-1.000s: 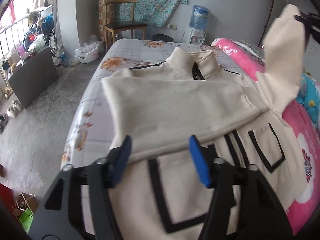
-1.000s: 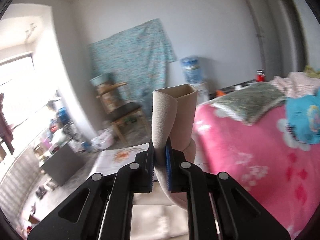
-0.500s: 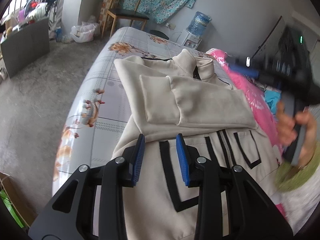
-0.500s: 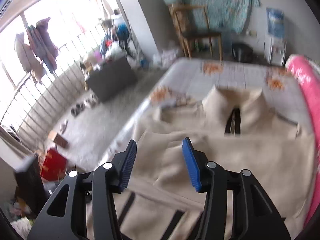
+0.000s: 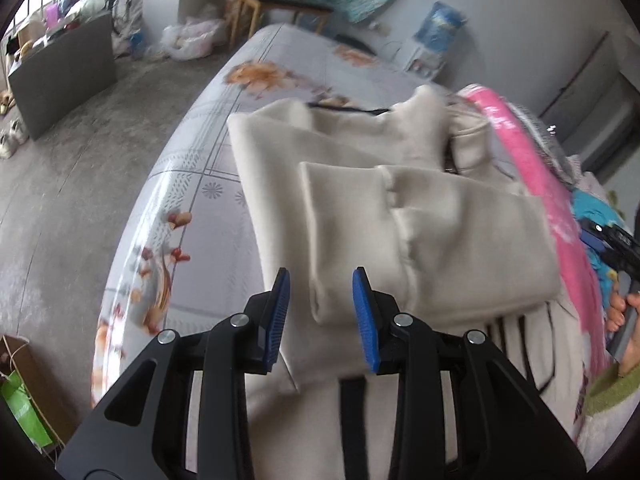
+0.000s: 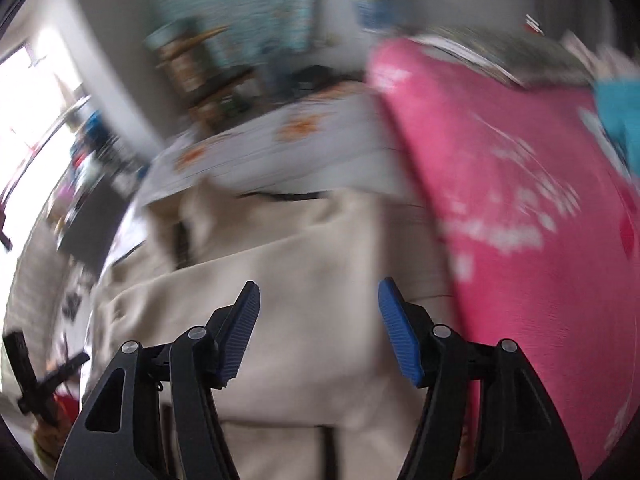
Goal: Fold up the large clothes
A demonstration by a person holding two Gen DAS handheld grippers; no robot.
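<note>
A cream jacket (image 5: 420,232) with black trim lies on the bed, collar at the far end. Both sleeves are folded across its chest. It also shows in the blurred right wrist view (image 6: 304,304). My left gripper (image 5: 322,312) is open and empty, just above the near edge of the folded sleeves. My right gripper (image 6: 318,328) is open wide and empty, above the jacket's right side. The right gripper also shows at the right edge of the left wrist view (image 5: 612,244), held in a hand.
The jacket lies on a grey floral bedsheet (image 5: 208,184). A pink blanket (image 6: 520,216) runs along the jacket's right side. The bed's left edge drops to a concrete floor (image 5: 60,200). A wooden chair (image 5: 280,4) and a water dispenser (image 5: 432,40) stand beyond the bed.
My right gripper let go of the right sleeve, which now lies folded across the chest, and pulled back to the right. My left gripper moved forward over the sleeves.
</note>
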